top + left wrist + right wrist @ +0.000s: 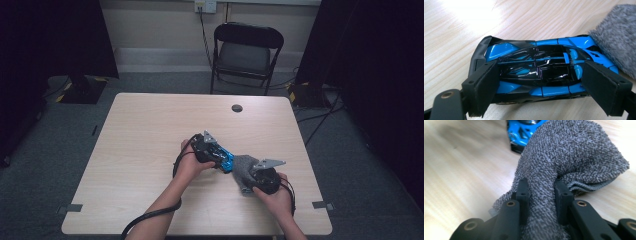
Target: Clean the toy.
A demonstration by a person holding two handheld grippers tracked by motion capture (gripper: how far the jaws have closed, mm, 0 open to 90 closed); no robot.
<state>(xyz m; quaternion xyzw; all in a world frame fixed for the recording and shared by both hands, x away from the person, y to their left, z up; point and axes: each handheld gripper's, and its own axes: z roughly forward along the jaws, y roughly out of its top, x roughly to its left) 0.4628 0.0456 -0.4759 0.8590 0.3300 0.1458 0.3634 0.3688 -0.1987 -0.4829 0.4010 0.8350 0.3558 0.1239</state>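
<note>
1. I have the left gripper [226,161] clamped wide across a blue and black toy car [541,70], its pads pressing on the car's two ends, the car resting on the wooden table [145,130].
2. My right gripper [248,176] pinches a fold of grey towel [574,152] between nearly closed jaws.
3. The towel touches the car's end, right of centre.
4. The near edge is close; open tabletop lies left and beyond.
5. Count: one car, one towel, one folding chair [246,52].

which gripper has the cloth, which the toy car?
The right gripper is shut on the grey cloth, bunched between its jaws. The left gripper clamps the blue and black toy car by its two ends.
</note>
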